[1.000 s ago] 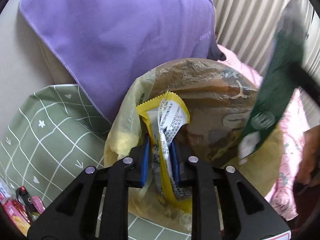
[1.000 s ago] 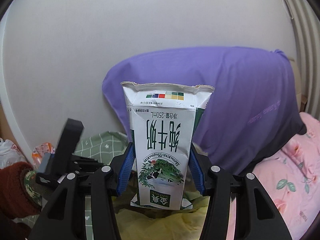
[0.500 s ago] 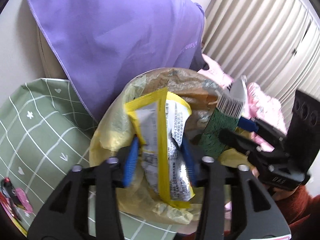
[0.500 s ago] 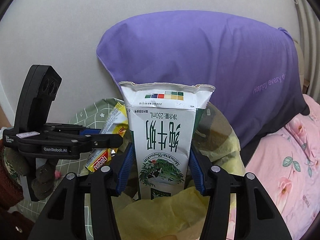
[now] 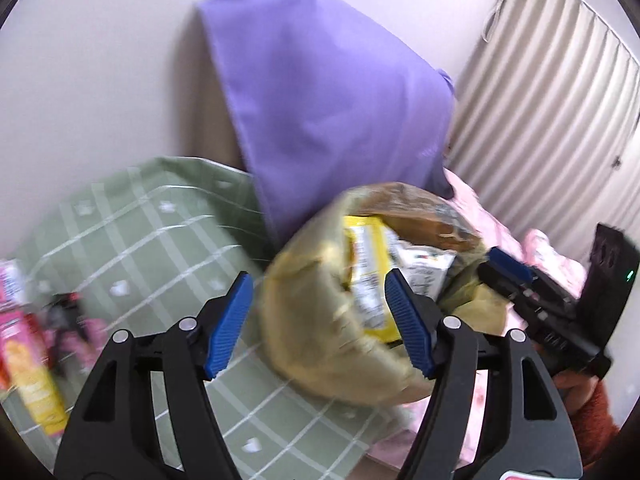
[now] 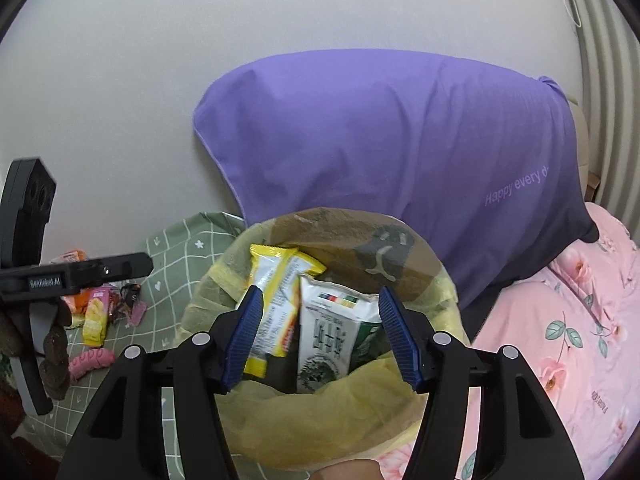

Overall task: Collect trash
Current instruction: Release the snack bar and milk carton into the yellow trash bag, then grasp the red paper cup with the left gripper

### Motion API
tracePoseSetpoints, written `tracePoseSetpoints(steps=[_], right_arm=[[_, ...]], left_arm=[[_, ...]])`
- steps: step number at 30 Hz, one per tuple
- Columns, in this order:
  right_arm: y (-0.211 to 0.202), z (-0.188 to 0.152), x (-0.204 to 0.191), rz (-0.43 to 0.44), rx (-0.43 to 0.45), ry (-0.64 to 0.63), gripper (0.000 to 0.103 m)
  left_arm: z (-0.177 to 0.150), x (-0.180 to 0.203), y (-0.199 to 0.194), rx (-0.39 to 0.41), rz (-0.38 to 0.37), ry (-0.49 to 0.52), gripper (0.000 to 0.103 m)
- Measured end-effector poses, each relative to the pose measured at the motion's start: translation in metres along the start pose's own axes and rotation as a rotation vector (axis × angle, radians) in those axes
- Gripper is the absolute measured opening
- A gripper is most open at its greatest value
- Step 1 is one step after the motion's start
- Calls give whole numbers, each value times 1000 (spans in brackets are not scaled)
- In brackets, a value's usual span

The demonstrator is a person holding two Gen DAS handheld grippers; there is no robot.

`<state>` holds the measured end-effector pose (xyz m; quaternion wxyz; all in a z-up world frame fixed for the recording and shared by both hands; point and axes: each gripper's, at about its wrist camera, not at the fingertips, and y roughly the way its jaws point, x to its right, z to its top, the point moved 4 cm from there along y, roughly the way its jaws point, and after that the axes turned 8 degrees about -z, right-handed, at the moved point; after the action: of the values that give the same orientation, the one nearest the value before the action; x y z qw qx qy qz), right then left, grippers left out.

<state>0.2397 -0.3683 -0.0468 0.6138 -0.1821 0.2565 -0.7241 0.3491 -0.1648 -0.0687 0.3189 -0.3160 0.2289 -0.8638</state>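
A bin lined with a yellow trash bag (image 6: pixel 320 428) stands on the green checked cloth; it also shows in the left wrist view (image 5: pixel 320 344). Inside it a yellow snack wrapper (image 6: pixel 276 300) and a white and green milk carton (image 6: pixel 332 336) stand upright; both show in the left wrist view, the wrapper (image 5: pixel 368 264) and the carton (image 5: pixel 424 268). My right gripper (image 6: pixel 320 336) is open and empty just above the bag's mouth. My left gripper (image 5: pixel 320 324) is open and empty, in front of the bag; this view is blurred.
A green checked cloth (image 6: pixel 172 256) holds several loose snack wrappers (image 6: pixel 96 316) at the left; a pink and yellow packet (image 5: pixel 24 360) shows in the left wrist view. A purple pillow (image 6: pixel 400 152) leans on the wall behind the bin. A pink floral bedsheet (image 6: pixel 568 340) lies on the right.
Both grippers have opened. The yellow wrapper and the milk carton have dropped into the bag. My left gripper has pulled back and swung left.
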Motion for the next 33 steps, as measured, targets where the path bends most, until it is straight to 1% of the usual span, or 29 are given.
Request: tracePoseSetpoints(steps=[1,2,5,6,8,14,18,21,23,25,30,33], right_arm=[[-2,1,-4,10,7,-3,57],[-5,2,-9,22,16,-8,57],[-10,7,-29,89,37,-31,57],[-12,8,-38,128,43,-40,57],[-12,8,-56,182,44,-66,57],[4,2,-106,231,6,-175,57],[22,-6,-139,278,-46,-223,57],[32,-15,-168,313,-72,-280,57],[37,-22,-187,339,-85,-321,56],[42,-27,-209,354,-90,-369,56],[53,-36,-249,381,-111,-410,56],[61,-43,-264,383,-135,-414,56]], left_arm=[[-2,-2,-3,16,26,1,65],[-8,-9,-13,39,72,1,65],[-19,-27,-40,79,175,-16,65],[-27,-40,-54,100,228,-37,65],[-34,-59,-72,124,287,-78,65],[-60,-132,-155,250,518,-248,65],[-79,-170,-199,299,600,-346,65],[-98,-193,-221,296,635,-404,65],[-107,-203,-233,302,631,-435,65],[-113,-211,-242,309,611,-448,65],[-107,-214,-239,284,577,-397,65],[-90,-223,-218,286,572,-402,65]])
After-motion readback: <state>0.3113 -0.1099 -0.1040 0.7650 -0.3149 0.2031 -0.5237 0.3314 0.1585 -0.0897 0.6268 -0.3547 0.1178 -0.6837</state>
